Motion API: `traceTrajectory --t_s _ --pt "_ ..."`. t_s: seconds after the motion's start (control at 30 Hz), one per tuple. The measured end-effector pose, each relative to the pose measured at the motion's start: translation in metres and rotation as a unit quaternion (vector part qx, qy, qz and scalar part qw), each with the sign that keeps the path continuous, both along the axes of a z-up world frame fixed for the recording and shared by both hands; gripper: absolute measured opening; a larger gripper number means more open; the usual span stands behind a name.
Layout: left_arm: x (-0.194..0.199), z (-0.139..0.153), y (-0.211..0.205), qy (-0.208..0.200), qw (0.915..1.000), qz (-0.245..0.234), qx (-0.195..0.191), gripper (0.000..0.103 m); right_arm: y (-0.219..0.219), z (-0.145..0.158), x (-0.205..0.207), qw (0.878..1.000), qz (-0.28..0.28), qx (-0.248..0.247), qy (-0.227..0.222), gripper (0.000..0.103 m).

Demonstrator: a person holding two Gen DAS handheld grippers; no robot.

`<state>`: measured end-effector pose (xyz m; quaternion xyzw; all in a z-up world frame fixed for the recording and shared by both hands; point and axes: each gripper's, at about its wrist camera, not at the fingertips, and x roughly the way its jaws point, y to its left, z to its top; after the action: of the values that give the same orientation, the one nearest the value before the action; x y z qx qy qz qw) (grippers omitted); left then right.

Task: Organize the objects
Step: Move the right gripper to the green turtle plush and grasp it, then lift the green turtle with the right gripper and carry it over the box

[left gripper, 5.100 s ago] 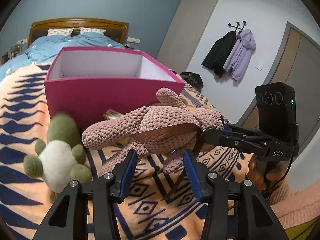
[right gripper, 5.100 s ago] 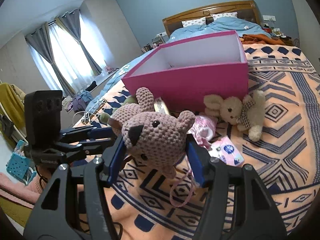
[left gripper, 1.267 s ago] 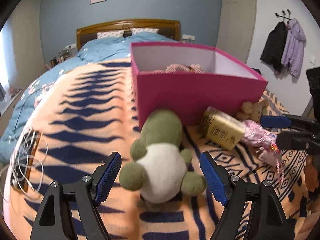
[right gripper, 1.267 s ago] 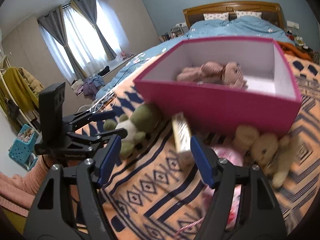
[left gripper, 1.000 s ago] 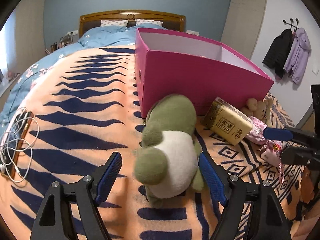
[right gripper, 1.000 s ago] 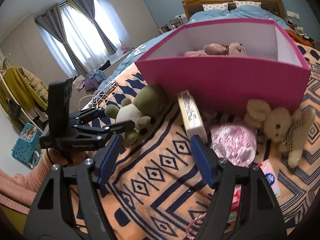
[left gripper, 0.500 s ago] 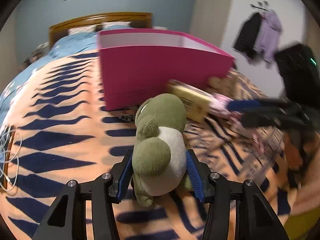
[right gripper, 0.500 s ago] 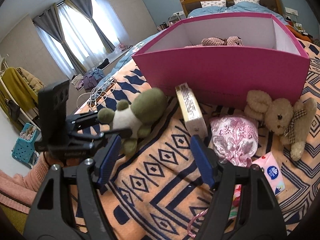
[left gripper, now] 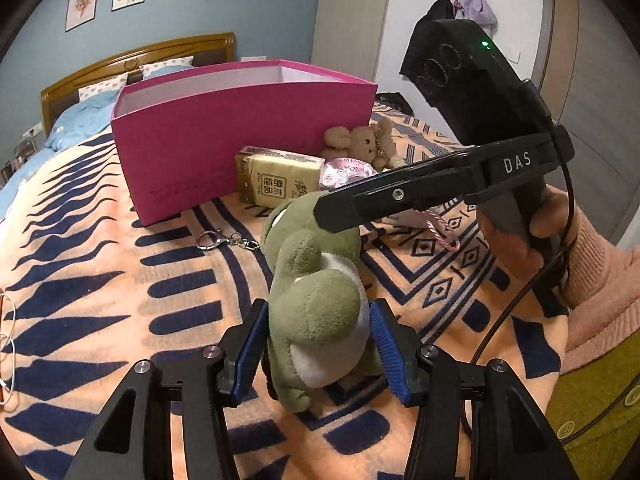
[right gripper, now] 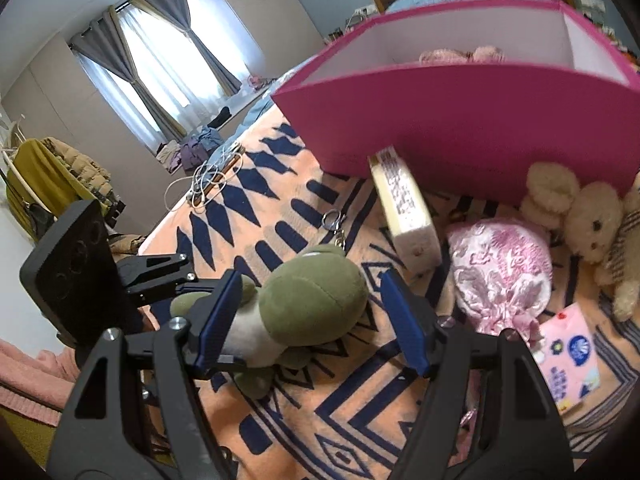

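Observation:
My left gripper is shut on a green and white plush toy, holding its body just above the bed. The same plush shows in the right wrist view, its green head between the open pads of my right gripper. The right gripper also shows in the left wrist view, reaching over the toy's head. A pink box stands behind, with a knitted pink toy inside.
On the patterned blanket by the box lie a gold carton, a pink satin pouch, a beige teddy bear, a pink tissue pack and a keyring. A phone with white cables lies near the bed's edge.
My left gripper has closed on the green plush and lifted it. My right gripper has swung in over the toy's head, still open.

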<state>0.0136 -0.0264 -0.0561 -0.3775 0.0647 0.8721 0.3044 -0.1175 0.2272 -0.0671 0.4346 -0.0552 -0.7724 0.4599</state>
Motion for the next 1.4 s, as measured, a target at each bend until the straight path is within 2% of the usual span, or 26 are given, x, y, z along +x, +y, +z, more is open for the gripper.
traceTrajectory --t_s 0.07,0.2,0.23,0.3,0.4,0.6,0.83,0.93,1.0,1.1,1.13,1.2,1.4 --pt "0.000 -0.002 0.000 -0.001 1.0000 0.003 -0.004 0.054 -0.003 -0.003 -0.002 1.000 0.007 -0.003 -0.007 0.070" --pt "0.001 -0.004 -0.004 -0.007 0.9999 0.009 0.001 0.055 -0.010 -0.009 -0.002 1.000 0.006 0.013 -0.011 0.056" --pt "0.001 -0.004 -0.005 -0.008 0.9999 0.012 0.001 0.056 -0.010 -0.008 -0.002 1.000 0.007 0.011 -0.012 0.055" --pt "0.001 -0.004 -0.009 -0.014 0.9996 0.025 0.006 0.064 -0.007 -0.008 -0.003 1.000 0.002 0.007 -0.016 0.053" --pt "0.002 -0.004 -0.015 -0.019 0.9989 0.038 0.019 0.064 -0.003 -0.008 -0.002 1.000 -0.010 -0.001 -0.018 0.051" --pt "-0.001 -0.005 -0.023 -0.032 0.9970 0.064 0.031 0.066 0.015 0.003 0.015 1.000 -0.023 -0.009 0.014 0.045" --pt "-0.002 -0.006 -0.026 -0.049 0.9956 0.071 0.036 0.066 0.024 0.000 0.026 0.999 -0.029 0.005 0.015 0.045" --pt "0.000 -0.004 -0.029 -0.053 0.9952 0.069 0.045 0.063 0.027 0.001 0.034 0.999 -0.022 0.020 0.023 0.045" --pt "0.000 -0.005 -0.029 -0.056 0.9950 0.069 0.045 0.057 0.028 0.002 0.035 0.999 -0.015 0.032 0.025 0.045" --pt "-0.002 -0.008 -0.029 -0.065 0.9941 0.076 0.042 0.052 0.029 0.006 0.032 0.998 -0.021 0.040 0.035 0.049" --pt "-0.003 -0.009 -0.029 -0.068 0.9938 0.076 0.044 0.052 0.028 0.006 0.028 0.998 -0.022 0.038 0.034 0.055" --pt "-0.003 -0.009 -0.029 -0.071 0.9935 0.076 0.046 0.052 0.025 0.007 0.020 0.999 -0.022 0.025 0.028 0.062" --pt "-0.002 -0.005 -0.027 -0.071 0.9927 0.072 0.067 0.051 0.007 -0.001 0.002 1.000 -0.001 0.023 0.006 0.062"
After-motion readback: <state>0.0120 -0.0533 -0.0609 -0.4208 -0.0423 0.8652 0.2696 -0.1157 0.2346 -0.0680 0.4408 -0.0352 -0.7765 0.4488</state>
